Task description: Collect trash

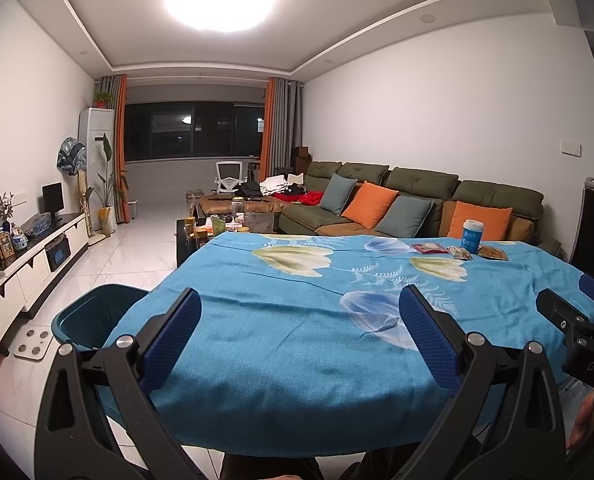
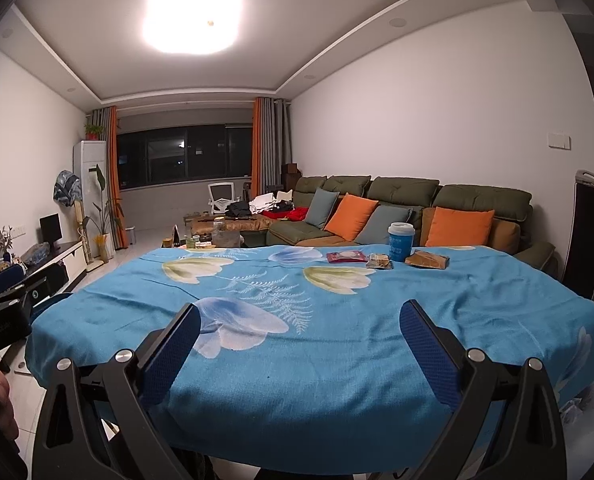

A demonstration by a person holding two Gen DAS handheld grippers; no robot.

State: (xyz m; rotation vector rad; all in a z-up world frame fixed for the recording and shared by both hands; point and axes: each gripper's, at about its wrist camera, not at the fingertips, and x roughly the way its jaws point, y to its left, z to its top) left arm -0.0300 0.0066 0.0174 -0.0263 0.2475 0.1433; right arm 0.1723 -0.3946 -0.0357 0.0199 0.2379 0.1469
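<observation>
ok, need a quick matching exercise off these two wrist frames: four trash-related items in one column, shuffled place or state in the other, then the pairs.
Items:
1. blue paper cup
2. red wrapper
3. teal bin
4. brown wrapper

Descriptions:
A. on the floor, left of the table
B. lies flat, rightmost of the trash row
C. stands upright, white lid on
D. lies flat, leftmost of the trash row

Pairs: 1-C, 2-D, 3-A, 4-B

table (image 2: 497, 320) — blue floral cloth; far edge — cup (image 2: 400, 242); red packet (image 2: 346, 256); two brown wrappers (image 2: 427, 259)
</observation>
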